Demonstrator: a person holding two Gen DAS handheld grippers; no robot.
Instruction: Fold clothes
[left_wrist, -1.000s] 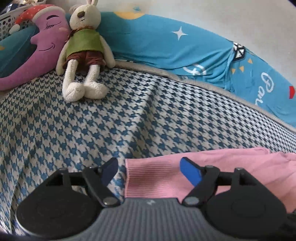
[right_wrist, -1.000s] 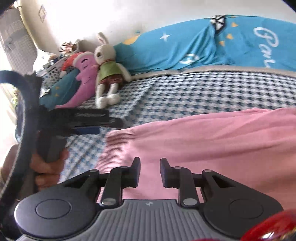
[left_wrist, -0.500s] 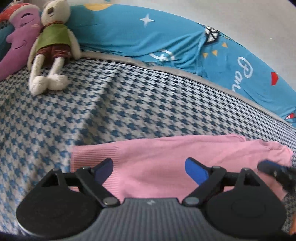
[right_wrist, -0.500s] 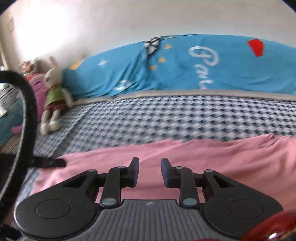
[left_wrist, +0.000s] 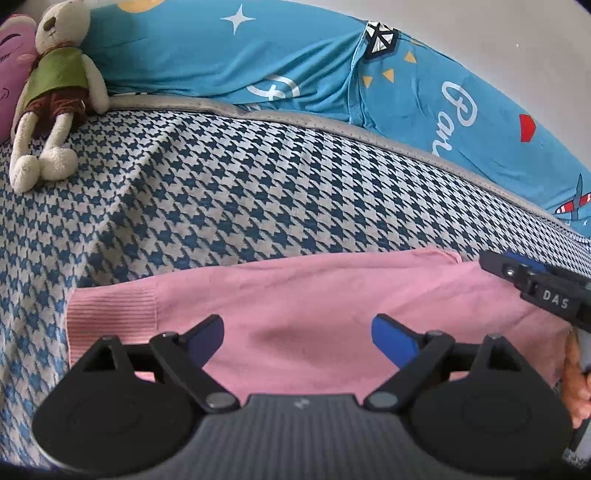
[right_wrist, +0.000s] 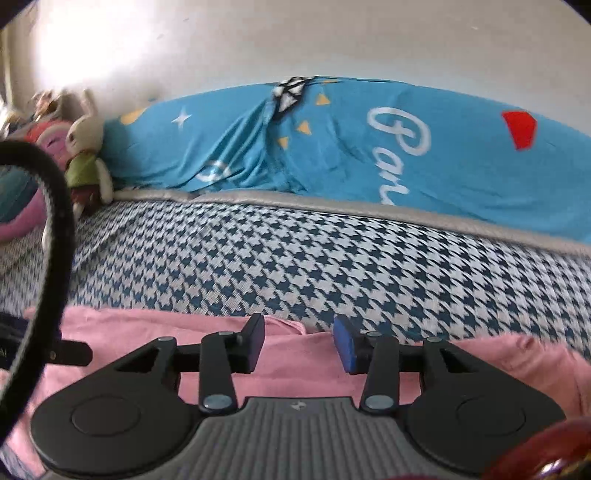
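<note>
Nearest, the left gripper (left_wrist: 297, 338) hangs spread wide over the pink knit garment (left_wrist: 295, 295), nothing pinched, probably poised to take the fabric near its ribbed cuff (left_wrist: 110, 310). The right gripper (right_wrist: 299, 341), jaws opening and empty, sits above the garment's far edge where a small fold (right_wrist: 286, 326) rises. The garment lies flat across the near side of the bed (left_wrist: 258, 184). Beyond it, open houndstooth cover gives room for folding. Farther off, a plush rabbit (left_wrist: 55, 88) and a blue quilt (left_wrist: 332, 74) line the wall.
</note>
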